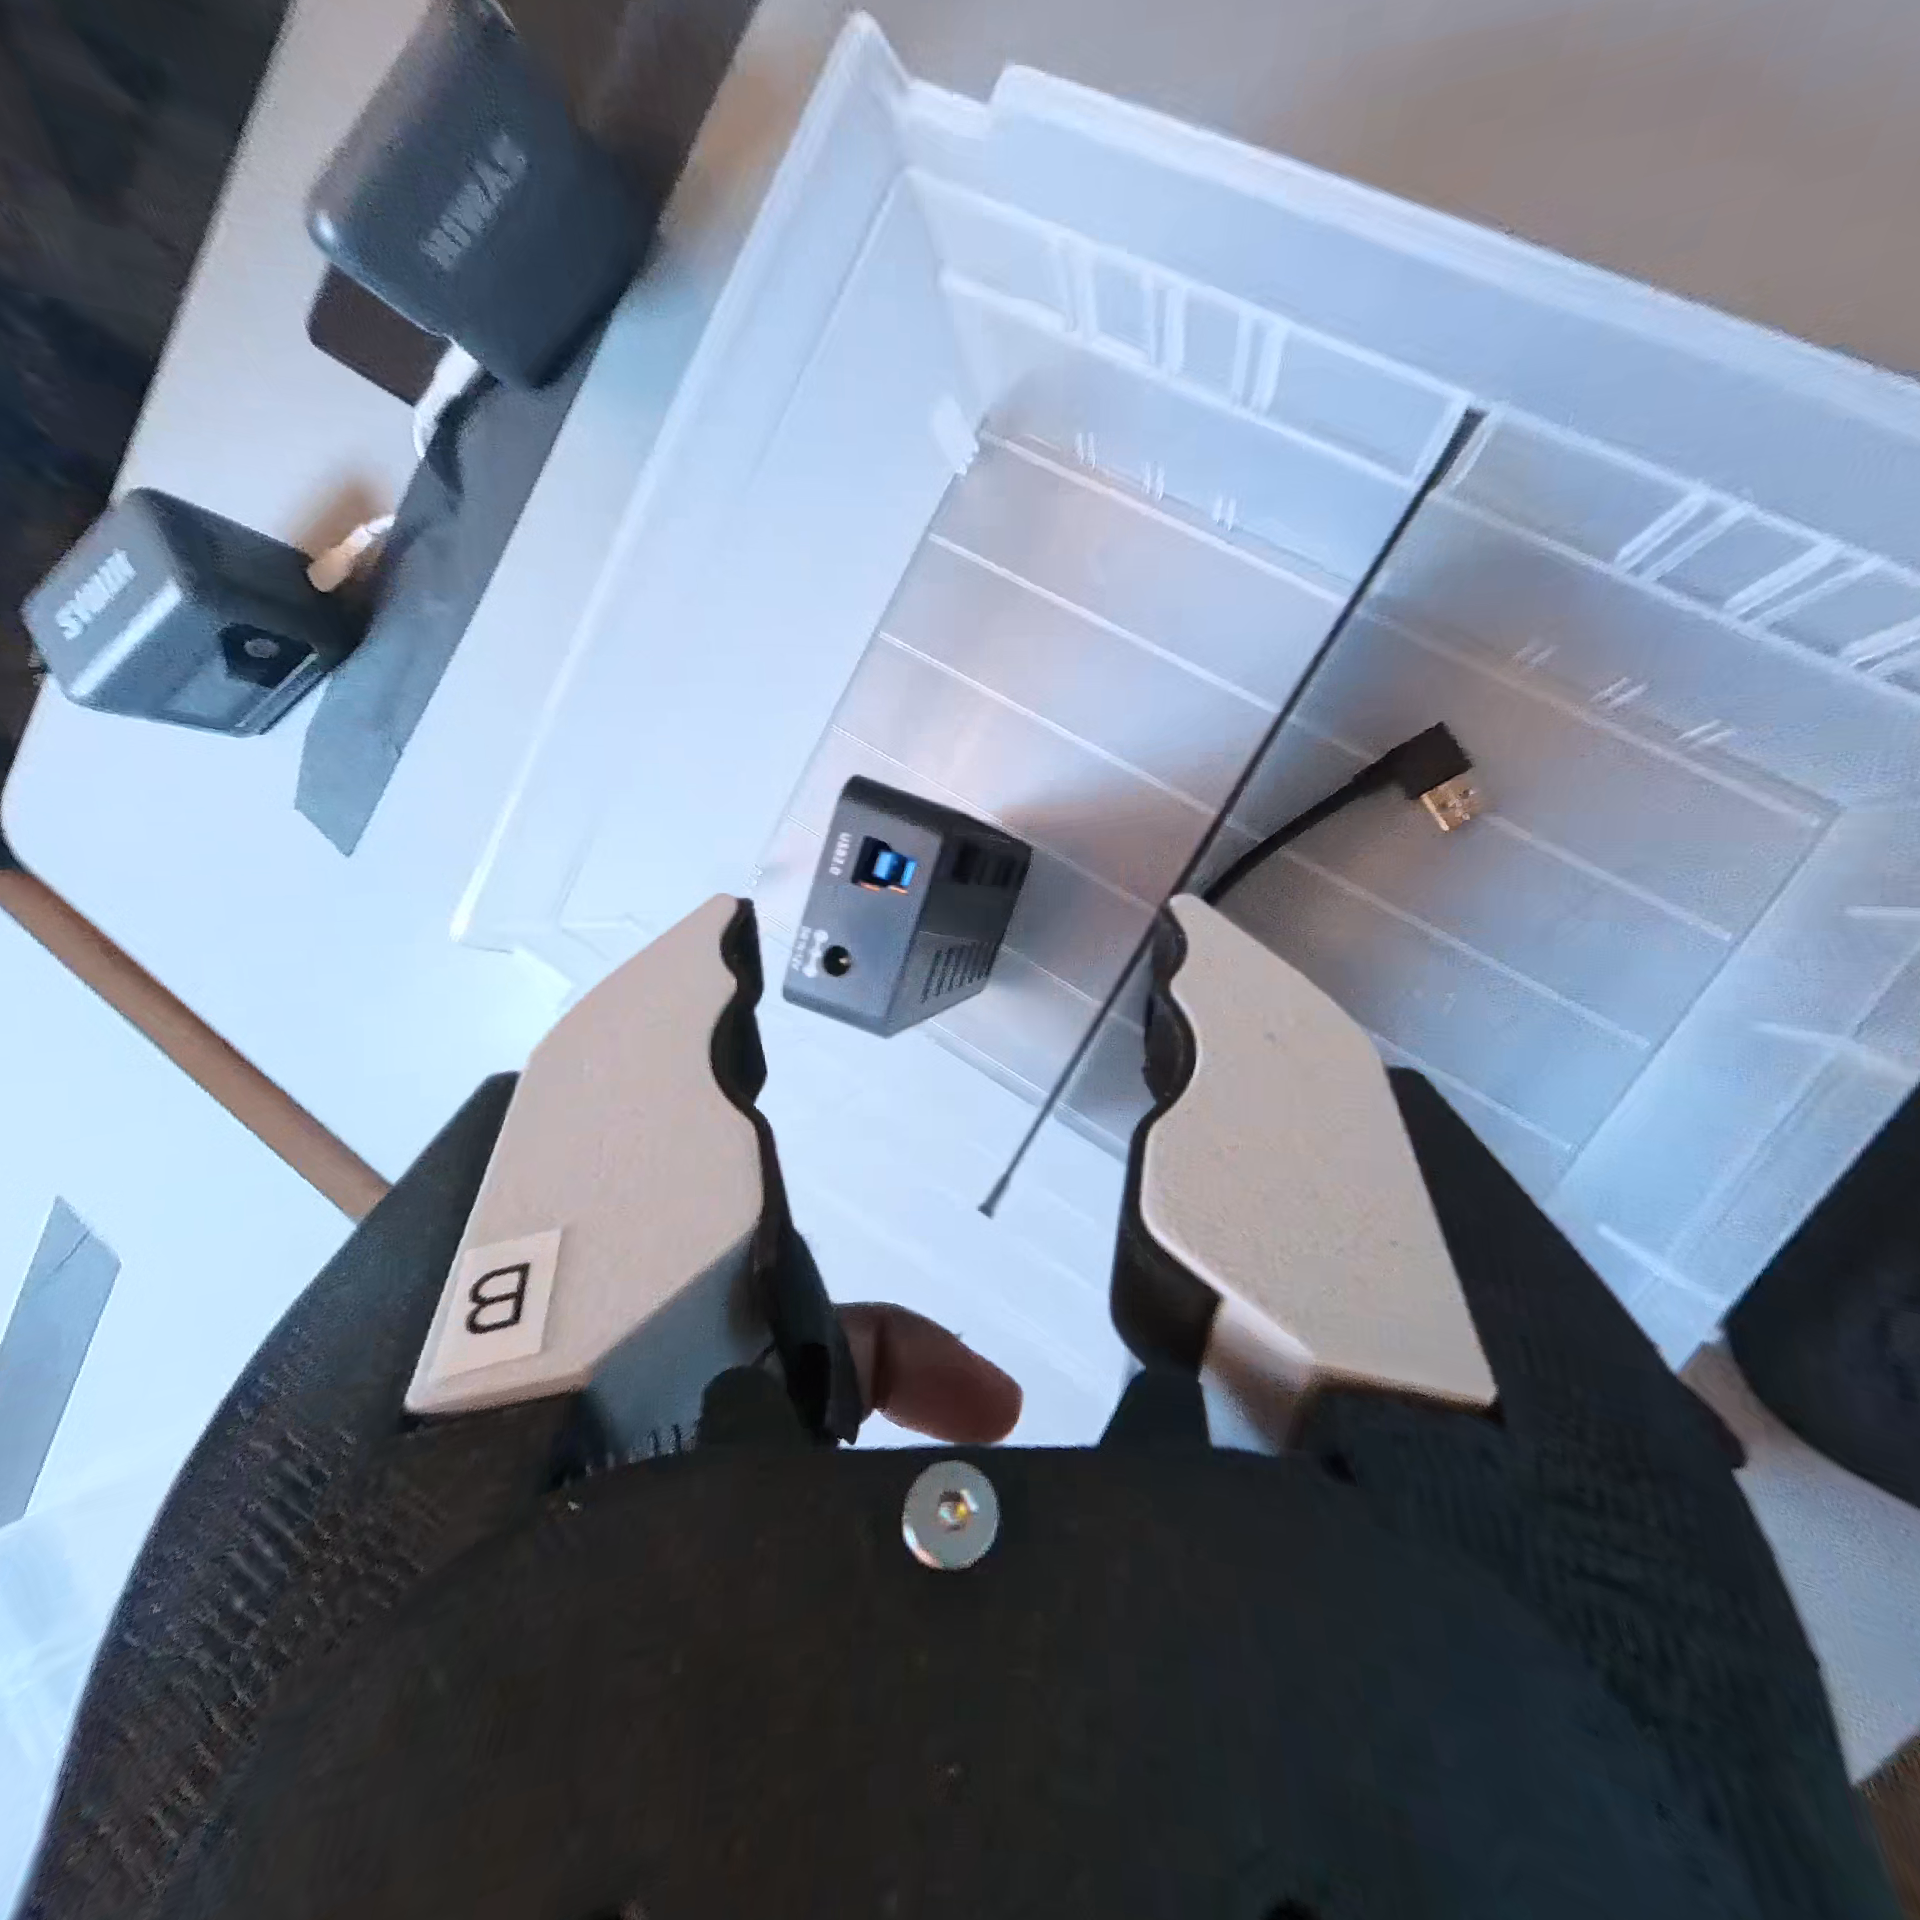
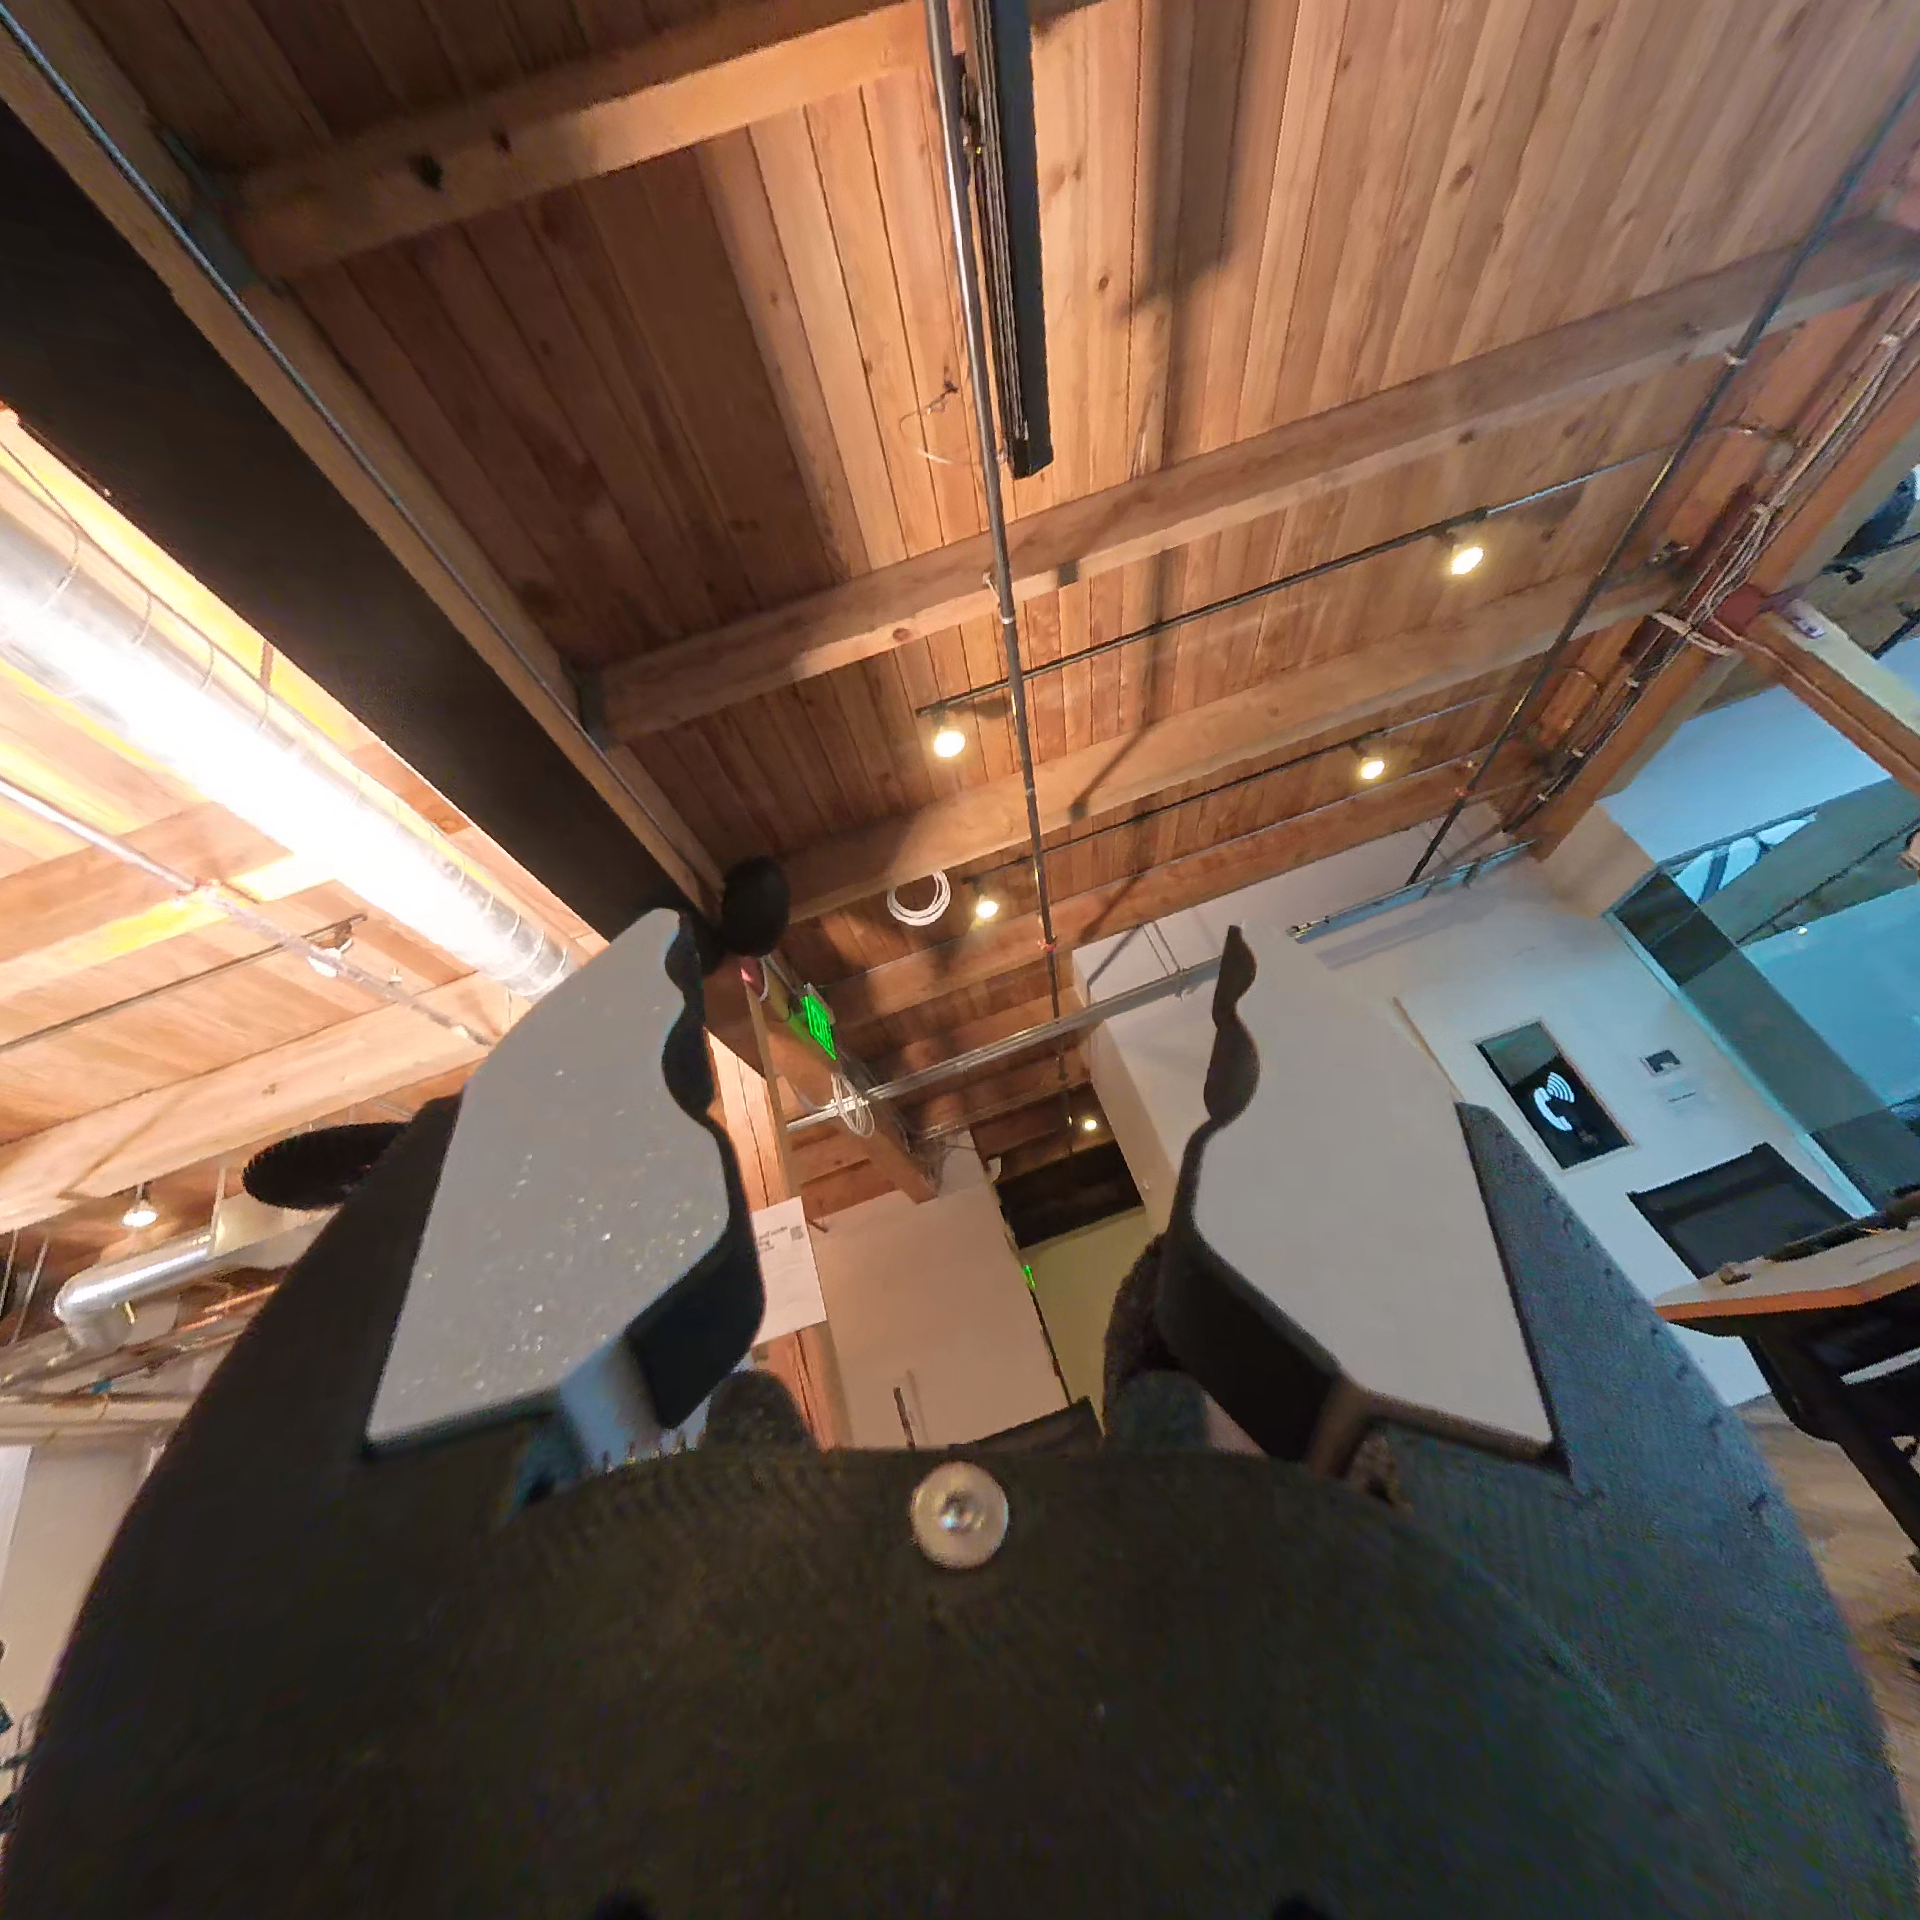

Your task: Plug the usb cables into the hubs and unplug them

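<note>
Left gripper (image 1: 956, 914) spread, empty, over the white table (image 1: 208, 935). Hub (image 1: 904, 906) and loose usb cable (image 1: 1351, 805) lie apart in the clear tray (image 1: 790, 343). Right gripper (image 2: 956, 935) spread, empty, aimed at the wood ceiling (image 2: 644, 436); track lights, silver duct (image 2: 260, 769).

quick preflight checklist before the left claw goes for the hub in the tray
1. Left claw open and empty: ok, jaws spread wide.
2. Hub reachable: ok, it lies just ahead of the fingertips in the clear tray.
3. Hub's blue port free: ok, nothing is plugged in.
4. Cable plug loose: ok, it lies in the tray, apart from the hub.
5. Right claw ready to fetch the plug: not ok, open but aimed at the ceiling.
6. Where the cable's far end runs: cannot tell, it passes behind the claw finger.
</note>
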The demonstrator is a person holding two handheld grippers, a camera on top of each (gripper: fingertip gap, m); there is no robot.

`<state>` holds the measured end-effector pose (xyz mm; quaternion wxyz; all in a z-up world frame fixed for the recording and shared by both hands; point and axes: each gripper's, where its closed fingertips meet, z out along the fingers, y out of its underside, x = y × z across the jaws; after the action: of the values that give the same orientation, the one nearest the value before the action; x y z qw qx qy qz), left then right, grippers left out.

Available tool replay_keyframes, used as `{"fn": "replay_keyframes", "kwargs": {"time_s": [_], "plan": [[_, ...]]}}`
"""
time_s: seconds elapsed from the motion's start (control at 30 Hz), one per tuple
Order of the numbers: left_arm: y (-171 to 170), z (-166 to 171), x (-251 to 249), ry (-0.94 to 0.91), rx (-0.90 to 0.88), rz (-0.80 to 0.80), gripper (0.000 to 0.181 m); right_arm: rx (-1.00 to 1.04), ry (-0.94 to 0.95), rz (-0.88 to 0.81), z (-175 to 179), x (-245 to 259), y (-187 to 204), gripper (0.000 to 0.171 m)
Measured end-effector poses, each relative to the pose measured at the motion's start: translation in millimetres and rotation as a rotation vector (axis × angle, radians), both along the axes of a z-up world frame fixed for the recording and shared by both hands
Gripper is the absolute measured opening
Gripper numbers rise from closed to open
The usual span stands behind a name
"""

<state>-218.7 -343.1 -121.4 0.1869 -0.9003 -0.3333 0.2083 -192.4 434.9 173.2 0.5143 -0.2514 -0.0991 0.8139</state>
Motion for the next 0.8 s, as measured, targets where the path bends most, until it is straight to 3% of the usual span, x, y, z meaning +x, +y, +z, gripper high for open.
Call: {"fn": "replay_keyframes", "kwargs": {"time_s": [0.03, 0.1, 0.2, 0.23, 0.3, 0.43, 0.53, 0.63, 0.8], "plan": [[-2.4, -4.7, -3.5, -0.031, 0.008, -0.008, 0.07, -0.004, 0.005, 0.001, 0.0, 1.5, 1.3, 0.094], [-7.8, -18.9, -6.8, -0.129, 0.007, -0.007, 0.067, -0.003, 0.007, -0.006, 0.1, 2.6, 1.7, 0.093], [-20.8, -37.4, -12.0, -0.202, -0.059, 0.009, 0.031, 0.009, -0.007, -0.015, 0.0, -1.3, -1.0, 0.092], [-20.5, -36.3, -11.5, -0.214, -0.058, 0.003, 0.029, 0.012, -0.013, -0.015, -0.2, -3.3, -1.9, 0.092], [-15.9, -24.5, -11.7, -0.208, -0.023, 0.01, 0.028, 0.021, -0.021, -0.008, 0.1, -6.4, -5.4, 0.09], [5.8, 27.0, -17.2, -0.146, 0.079, 0.008, 0.028, 0.135, -0.038, 0.104, 5.8, -15.7, -42.0, 0.068], [39.7, 66.5, -16.6, -0.151, 0.17, -0.024, 0.028, 0.301, -0.106, 0.238, 5.7, -30.8, -94.8, 0.058], [89.2, 89.2, -7.7, -0.158, 0.214, -0.164, 0.027, 0.54, -0.241, 0.389, -9.7, -48.9, -164.9, 0.054], [177.3, 85.5, 8.5, -0.268, 0.191, -0.412, 0.028, 1.135, -0.393, 0.852, -83.6, -28.5, -312.3, 0.06]]}}
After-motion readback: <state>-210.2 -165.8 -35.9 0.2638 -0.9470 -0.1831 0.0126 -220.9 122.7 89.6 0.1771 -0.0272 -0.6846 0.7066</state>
